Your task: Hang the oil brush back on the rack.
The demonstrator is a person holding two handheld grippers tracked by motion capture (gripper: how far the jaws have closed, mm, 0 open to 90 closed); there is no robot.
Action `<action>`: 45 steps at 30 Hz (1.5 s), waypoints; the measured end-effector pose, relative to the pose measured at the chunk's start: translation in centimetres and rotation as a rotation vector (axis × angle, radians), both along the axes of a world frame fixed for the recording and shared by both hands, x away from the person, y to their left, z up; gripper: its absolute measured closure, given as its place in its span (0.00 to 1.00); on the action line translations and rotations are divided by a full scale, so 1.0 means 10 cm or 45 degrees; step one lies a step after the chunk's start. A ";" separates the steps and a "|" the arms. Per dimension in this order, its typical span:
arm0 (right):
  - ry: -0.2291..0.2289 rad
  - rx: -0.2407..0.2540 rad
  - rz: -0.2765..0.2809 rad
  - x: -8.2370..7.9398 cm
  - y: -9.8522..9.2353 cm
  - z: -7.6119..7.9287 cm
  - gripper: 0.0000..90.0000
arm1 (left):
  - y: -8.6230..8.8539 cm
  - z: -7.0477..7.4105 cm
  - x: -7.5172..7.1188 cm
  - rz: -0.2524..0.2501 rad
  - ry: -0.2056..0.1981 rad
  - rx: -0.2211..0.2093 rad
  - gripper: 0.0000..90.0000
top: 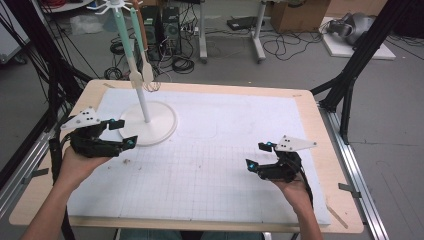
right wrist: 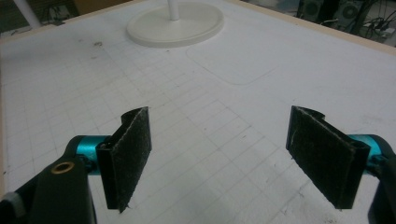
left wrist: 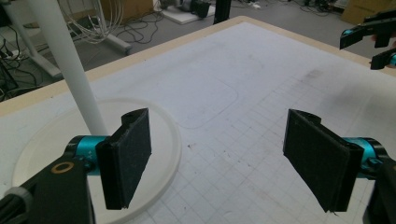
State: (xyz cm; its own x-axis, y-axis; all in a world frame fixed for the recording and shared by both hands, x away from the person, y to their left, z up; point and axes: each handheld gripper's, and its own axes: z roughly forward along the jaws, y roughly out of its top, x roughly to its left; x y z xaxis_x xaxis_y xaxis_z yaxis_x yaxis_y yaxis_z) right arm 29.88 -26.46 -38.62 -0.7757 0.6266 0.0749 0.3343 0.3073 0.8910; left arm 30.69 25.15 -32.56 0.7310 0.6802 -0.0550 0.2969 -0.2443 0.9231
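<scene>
Beside the left gripper (top: 119, 134), jaws open and empty, the utensil stand (top: 148, 122) sits on the worktop (top: 310, 107); a careless sweep could topple it. Right gripper (top: 258, 154) jaws are also open.

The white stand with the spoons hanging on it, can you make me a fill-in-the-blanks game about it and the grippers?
1. The white stand has a base shaped like a ____.
2. The gripper nearest the stand's base is the ____ gripper.
3. The right gripper has its jaws ____, with nothing between them.
4. The utensils hang from the ____ of the stand.

Missing words: circle; left; open; top
</scene>
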 end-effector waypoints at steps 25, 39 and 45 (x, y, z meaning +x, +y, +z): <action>-0.003 -0.002 -0.009 0.01 -0.02 -0.02 0.23 | 0.02 -0.25 -0.12 0.029 0.007 0.023 0.26; 0.012 -0.012 -0.012 0.00 -0.03 -0.04 0.23 | 0.03 -0.41 -0.21 0.051 0.016 0.028 0.26; 0.017 -0.016 -0.016 -0.01 -0.02 -0.05 0.23 | 0.04 -0.46 -0.23 0.054 0.016 0.021 0.26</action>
